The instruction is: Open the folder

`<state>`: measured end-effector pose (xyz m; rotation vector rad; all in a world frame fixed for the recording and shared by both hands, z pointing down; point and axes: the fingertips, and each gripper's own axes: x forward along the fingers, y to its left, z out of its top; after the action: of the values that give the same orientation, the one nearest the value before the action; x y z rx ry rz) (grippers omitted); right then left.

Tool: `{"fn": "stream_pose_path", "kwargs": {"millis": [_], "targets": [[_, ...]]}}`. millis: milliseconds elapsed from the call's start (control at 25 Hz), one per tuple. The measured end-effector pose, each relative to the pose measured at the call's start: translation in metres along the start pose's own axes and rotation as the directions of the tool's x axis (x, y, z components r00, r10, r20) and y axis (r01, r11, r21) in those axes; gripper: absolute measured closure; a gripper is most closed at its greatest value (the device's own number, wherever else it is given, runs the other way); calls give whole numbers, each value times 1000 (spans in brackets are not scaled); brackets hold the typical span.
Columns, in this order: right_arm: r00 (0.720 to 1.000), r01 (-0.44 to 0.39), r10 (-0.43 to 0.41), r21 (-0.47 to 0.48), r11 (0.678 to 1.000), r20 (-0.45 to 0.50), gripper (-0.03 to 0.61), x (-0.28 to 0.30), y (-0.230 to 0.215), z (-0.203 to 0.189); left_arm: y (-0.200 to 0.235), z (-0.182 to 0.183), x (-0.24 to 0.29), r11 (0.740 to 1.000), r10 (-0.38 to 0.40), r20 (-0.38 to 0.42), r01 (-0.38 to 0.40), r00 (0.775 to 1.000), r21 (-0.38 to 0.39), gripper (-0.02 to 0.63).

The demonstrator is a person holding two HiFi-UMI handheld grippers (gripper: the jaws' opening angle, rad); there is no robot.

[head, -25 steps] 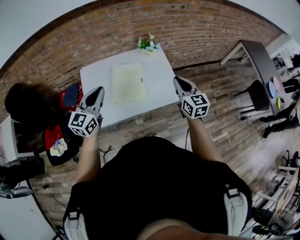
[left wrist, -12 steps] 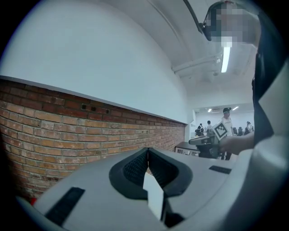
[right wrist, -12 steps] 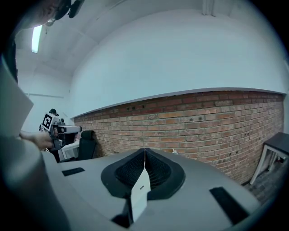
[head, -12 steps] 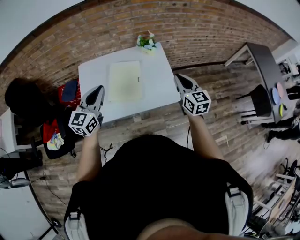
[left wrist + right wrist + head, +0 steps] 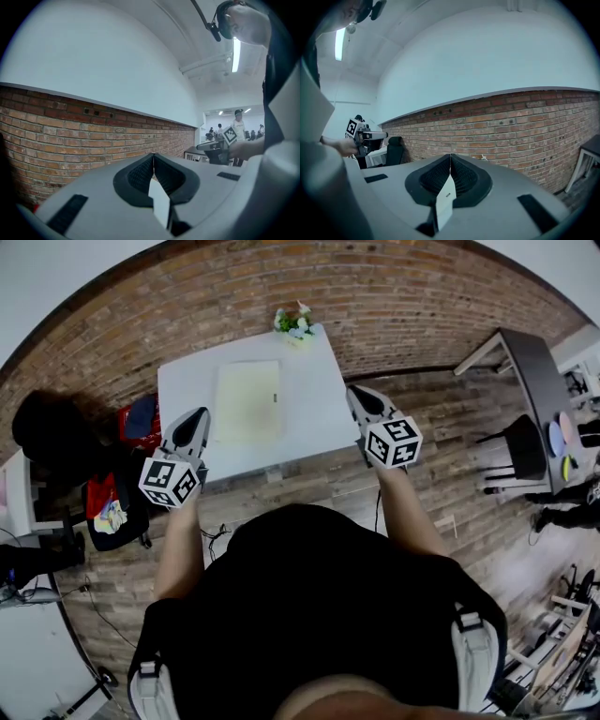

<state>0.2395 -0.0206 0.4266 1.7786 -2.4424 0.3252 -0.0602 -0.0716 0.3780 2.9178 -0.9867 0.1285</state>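
On the middle of the white table [image 5: 314, 432], the pale folder [image 5: 248, 401] is seen lying flat and closed. It is judged light, thin and bendable, so the cover should be lifted at a free edge. The left gripper [image 5: 192, 423] and right gripper [image 5: 362, 397] are held near the table, jaws pressed together on nothing.

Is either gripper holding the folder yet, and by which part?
Nothing held. Left gripper and right gripper are shut, empty; the folder lies on the table.

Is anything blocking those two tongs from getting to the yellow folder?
Nothing visible does. The folder lies uncovered on the white table; the left tongs and right tongs, shut and empty, hang near its front corners. The flowers stand beyond, at the far edge.
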Motion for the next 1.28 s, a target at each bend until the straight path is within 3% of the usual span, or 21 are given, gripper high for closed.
{"fn": "stream_pose_path", "kwargs": {"millis": [440,1280], "targets": [[1000,-18,18,-10,1000,-11,552,26,2,4,24,-5,2,1000,19,-10,-19,1000,-10,600],[997,33,-33,-7,999,-66,552,112,8,17,123,-21,49,998,-35,-18,34,999,-53,600]]}}
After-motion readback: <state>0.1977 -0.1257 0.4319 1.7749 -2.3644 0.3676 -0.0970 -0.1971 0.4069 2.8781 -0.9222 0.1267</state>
